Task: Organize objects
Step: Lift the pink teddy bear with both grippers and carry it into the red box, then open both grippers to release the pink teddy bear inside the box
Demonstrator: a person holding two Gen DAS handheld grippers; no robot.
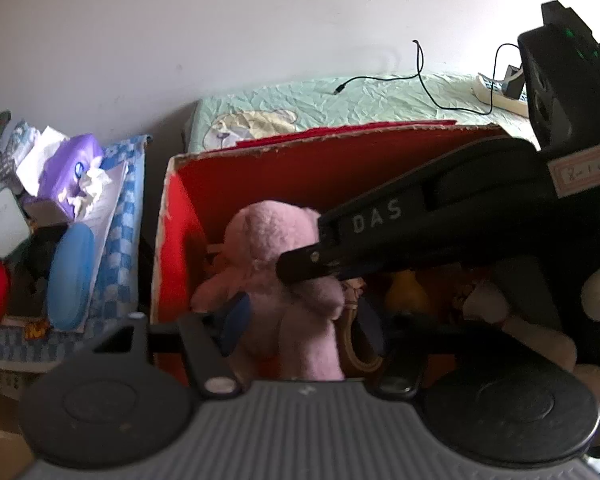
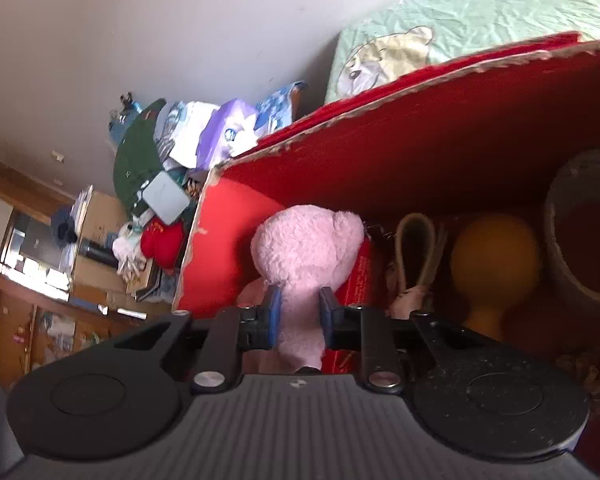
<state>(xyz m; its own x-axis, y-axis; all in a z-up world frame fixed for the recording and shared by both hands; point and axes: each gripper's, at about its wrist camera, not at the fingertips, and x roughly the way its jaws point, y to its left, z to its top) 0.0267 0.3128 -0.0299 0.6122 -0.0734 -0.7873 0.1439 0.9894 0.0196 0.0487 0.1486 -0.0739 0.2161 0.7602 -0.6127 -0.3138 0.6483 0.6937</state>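
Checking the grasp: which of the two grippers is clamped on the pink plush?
The right gripper: its blue pads squeeze the pink plush inside the red box. The left gripper stands open around it.

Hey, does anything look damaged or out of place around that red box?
The red box has a ragged, torn top edge along its back wall. On the bed behind it, a black cable trails loose, unplugged at one end.
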